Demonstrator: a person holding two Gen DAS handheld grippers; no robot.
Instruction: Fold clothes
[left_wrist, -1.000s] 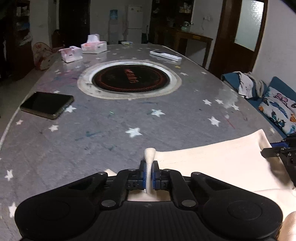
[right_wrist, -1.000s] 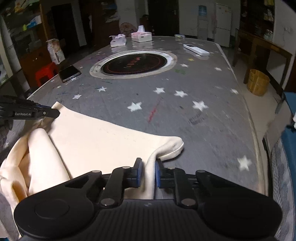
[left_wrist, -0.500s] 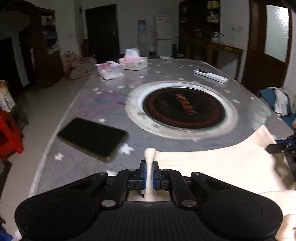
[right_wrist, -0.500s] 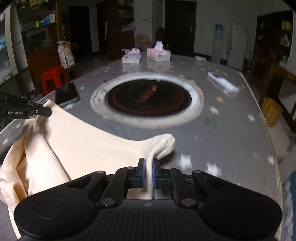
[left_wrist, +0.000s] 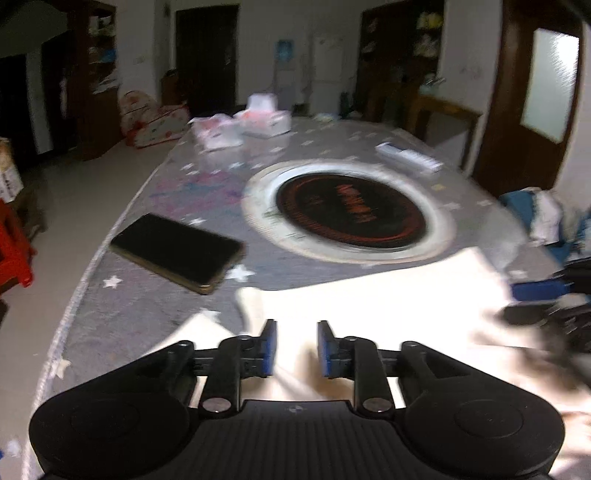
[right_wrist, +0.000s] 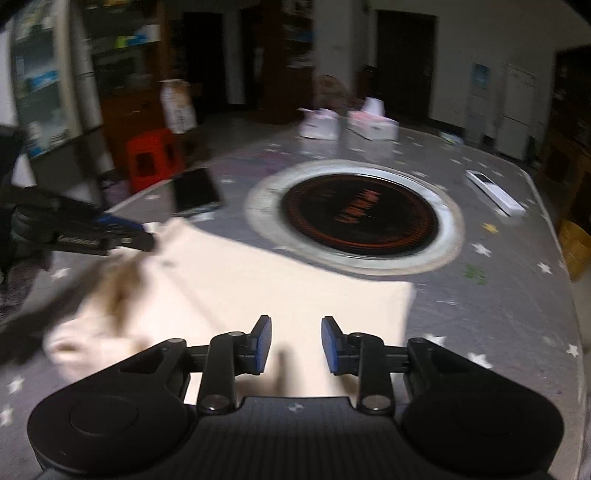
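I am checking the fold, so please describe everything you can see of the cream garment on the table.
The cream garment looks like soft, plain fabric. It lies spread mostly flat on the starred table cover, just before the round black burner. Its far edge runs straight to a squared right corner; its left side is bunched and blurred. Both the left gripper and the right gripper are open above it, holding nothing.

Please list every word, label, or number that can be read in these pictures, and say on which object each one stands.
Nothing can be read for certain.
Red marking on the round cooktop: blurred, unreadable.
White lettering on the side of the left gripper, seen from the right wrist: smeared by motion, unreadable.
Tissue boxes: no legible print.
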